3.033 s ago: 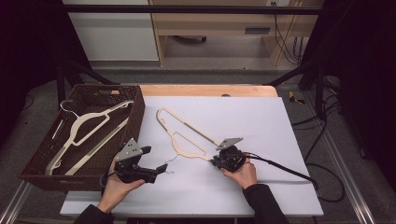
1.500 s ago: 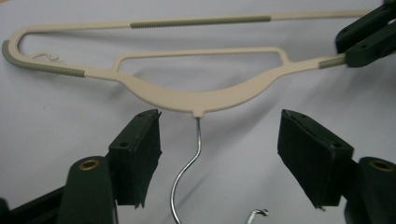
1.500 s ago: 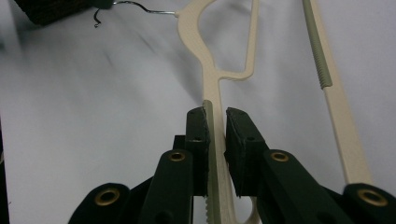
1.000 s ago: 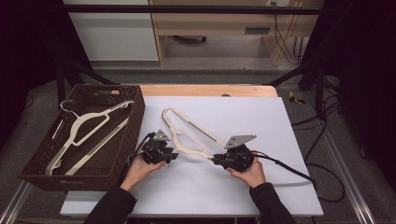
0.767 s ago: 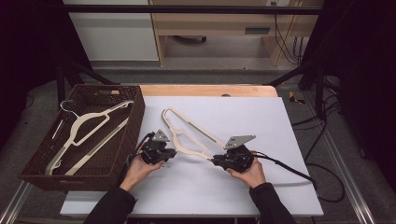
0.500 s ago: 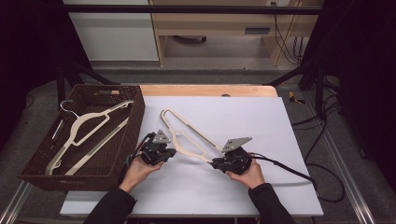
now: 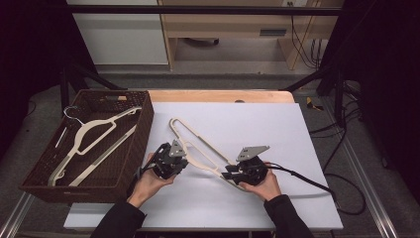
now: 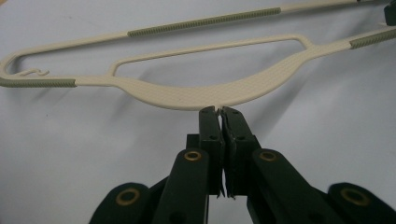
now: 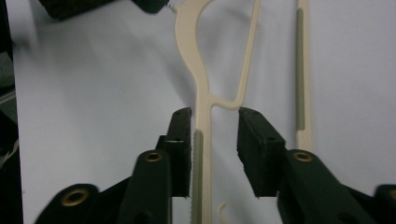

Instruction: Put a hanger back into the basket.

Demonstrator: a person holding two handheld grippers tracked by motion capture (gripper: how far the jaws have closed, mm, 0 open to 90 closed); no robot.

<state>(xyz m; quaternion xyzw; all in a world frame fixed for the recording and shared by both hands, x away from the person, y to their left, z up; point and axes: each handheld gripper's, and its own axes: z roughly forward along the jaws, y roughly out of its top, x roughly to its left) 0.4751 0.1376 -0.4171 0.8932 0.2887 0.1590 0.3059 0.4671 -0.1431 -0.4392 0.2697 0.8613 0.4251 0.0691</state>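
Your cream hanger lies flat on the white worktop, running diagonally between your two hands, just right of the brown wicker basket. Your left claw has its jaws pressed almost together, tips at the curved middle of the hanger's body – in the left gripper view a thin stub at that edge sits right at the narrow slit, though whether it is truly pinched you cannot tell. Your right claw stands parted, one jaw on each side of the hanger's arm where the green ribbed strip begins (the left jaw close against it, the right jaw clear of it). A small hook shape shows low between those jaws. In the basket a second hanger lies at a slant – well apart from both claws
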